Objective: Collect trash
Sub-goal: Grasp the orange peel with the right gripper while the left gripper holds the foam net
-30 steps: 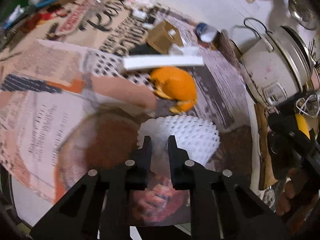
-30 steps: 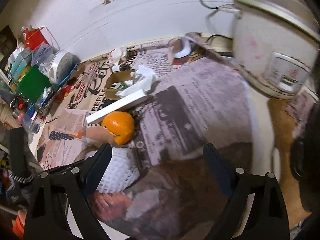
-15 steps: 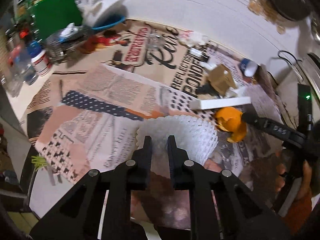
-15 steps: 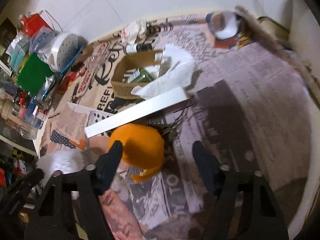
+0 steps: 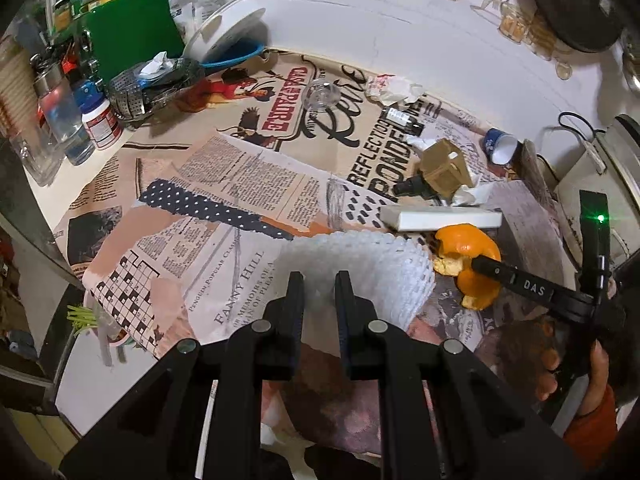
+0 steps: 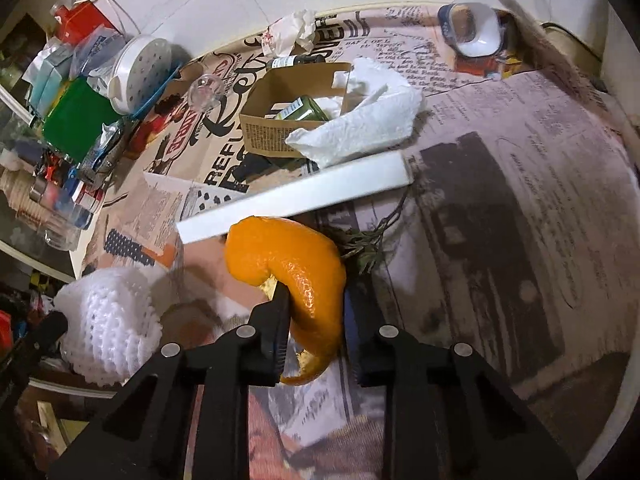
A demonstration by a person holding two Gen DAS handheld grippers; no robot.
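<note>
Two pieces of trash were in hand at this moment, where half a second before only one was: the right gripper point(image 6: 314, 300), which had hovered with jaws spread above the orange peel point(image 6: 294, 264), had come down and its jaws now pinched the peel, which lay on the worktop point(image 6: 520, 208) just beside the long white strip point(image 6: 296, 196). The left gripper point(image 5: 318, 280) kept its jaws nearly pressed together on the white foam fruit net point(image 5: 360, 256), as it had throughout, held above the newspaper-patterned covering. Judged from this, the peel was secured and ready to lift away. As for containers, the open cardboard box point(image 6: 296, 100) behind the strip held a small green jar or tin, and a crumpled paper towel point(image 6: 360, 124) spilled over its near corner. A tipped blue-and-white cup point(image 6: 474, 28) lay near the wall; I could not tell what it held.
</note>
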